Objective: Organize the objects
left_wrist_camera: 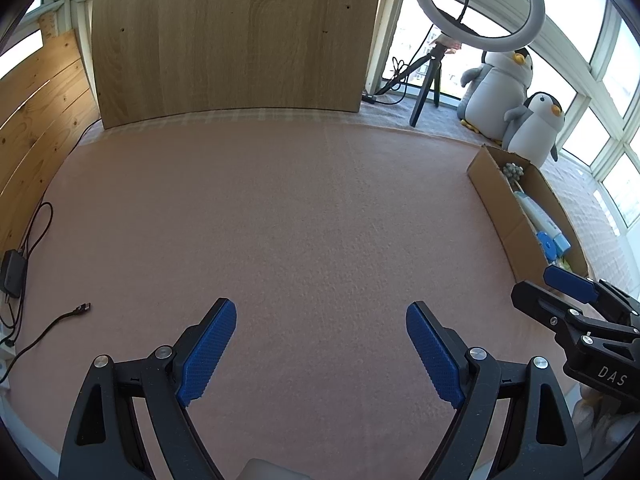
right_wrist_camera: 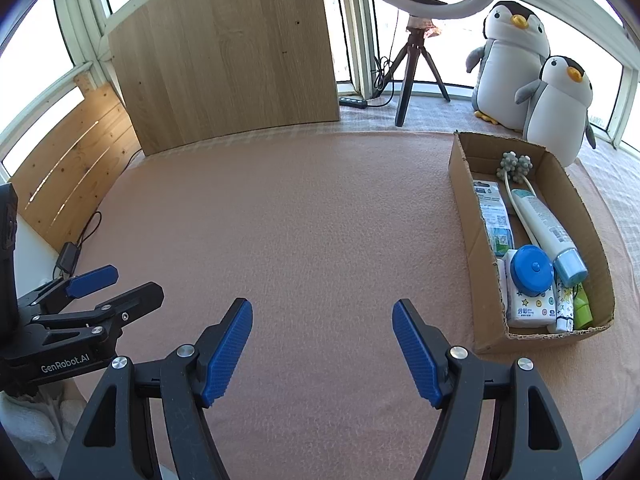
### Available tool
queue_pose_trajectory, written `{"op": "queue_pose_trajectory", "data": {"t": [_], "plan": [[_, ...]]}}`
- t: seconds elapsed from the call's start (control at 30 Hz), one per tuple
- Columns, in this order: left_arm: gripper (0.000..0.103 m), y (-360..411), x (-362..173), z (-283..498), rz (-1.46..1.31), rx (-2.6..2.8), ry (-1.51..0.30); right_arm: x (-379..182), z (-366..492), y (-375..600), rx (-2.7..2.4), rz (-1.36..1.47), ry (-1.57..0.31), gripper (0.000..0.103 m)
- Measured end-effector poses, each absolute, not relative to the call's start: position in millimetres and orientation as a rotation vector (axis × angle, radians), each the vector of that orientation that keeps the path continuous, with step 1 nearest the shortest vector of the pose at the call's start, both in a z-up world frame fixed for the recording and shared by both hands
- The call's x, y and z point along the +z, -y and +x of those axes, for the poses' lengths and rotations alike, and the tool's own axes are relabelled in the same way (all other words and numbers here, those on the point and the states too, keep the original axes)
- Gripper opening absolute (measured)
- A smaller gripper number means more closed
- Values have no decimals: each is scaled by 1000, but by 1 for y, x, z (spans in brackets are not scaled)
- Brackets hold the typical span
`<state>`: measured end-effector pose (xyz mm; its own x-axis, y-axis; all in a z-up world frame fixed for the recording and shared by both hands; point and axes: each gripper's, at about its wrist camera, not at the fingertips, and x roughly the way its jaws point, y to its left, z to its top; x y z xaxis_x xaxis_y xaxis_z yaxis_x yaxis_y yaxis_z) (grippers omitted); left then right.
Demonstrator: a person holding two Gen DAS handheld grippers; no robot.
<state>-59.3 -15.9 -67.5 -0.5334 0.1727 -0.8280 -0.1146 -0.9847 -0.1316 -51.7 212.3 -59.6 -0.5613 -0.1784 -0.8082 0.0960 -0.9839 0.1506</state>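
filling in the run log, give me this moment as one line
left gripper open, empty | right gripper open, empty | cardboard box holds all items | pink mat bare

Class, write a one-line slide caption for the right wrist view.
Open right gripper hovers over the pink mat; beside it, a cardboard box already holds toiletries.

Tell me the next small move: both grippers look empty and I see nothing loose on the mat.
Probably just hold. The left gripper and right gripper are open and empty, and the items all sit in the cardboard box.
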Motion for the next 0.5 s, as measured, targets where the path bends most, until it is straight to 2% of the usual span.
{"op": "queue_pose_trajectory", "data": {"t": [0.5], "plan": [[89, 14, -67, -59, -1423, 2607, 86, -58, -50, -213, -2645, 1384, 131, 69]]}}
